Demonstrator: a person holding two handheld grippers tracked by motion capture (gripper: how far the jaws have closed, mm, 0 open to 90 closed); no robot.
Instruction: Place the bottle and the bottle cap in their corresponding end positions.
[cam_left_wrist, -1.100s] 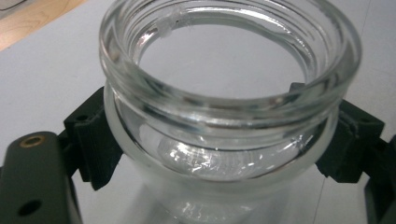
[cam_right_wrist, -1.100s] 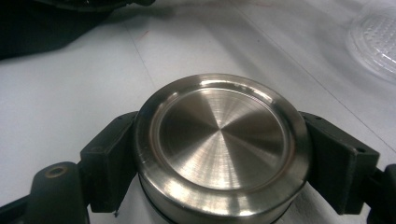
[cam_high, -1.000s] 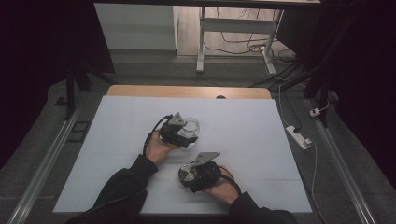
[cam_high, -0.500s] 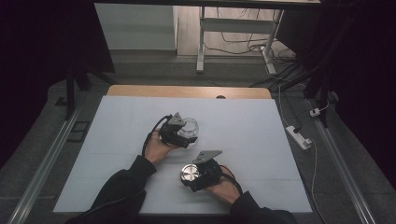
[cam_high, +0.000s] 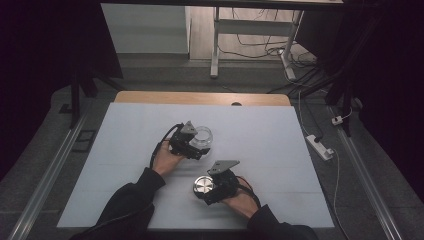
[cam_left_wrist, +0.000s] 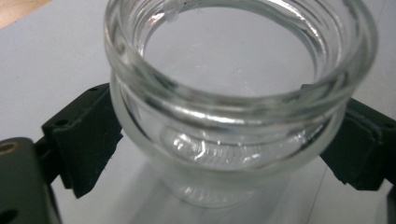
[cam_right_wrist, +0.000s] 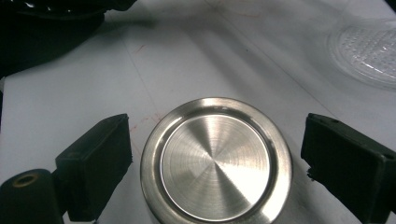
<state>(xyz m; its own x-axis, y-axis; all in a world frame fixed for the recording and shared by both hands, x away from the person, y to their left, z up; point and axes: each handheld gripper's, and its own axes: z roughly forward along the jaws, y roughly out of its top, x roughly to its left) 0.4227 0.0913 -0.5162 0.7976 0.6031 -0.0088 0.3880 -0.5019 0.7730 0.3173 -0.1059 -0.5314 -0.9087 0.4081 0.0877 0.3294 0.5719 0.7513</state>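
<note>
White desk (cam_high: 280, 150): clear round glass jar (cam_high: 202, 136) at frame centre, round brushed-steel lid (cam_high: 202, 186) below it. Release step, likely. Left claw (cam_high: 200, 145) and right claw (cam_high: 205, 187) have just been opening, jaws spread, jar and lid between, pads apart. Next: back both claws off without nudging either.

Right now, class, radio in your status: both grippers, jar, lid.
Left gripper just opening, jar between jaws. Right gripper just opening, steel lid loose between jaws. Nothing in the way.
</note>
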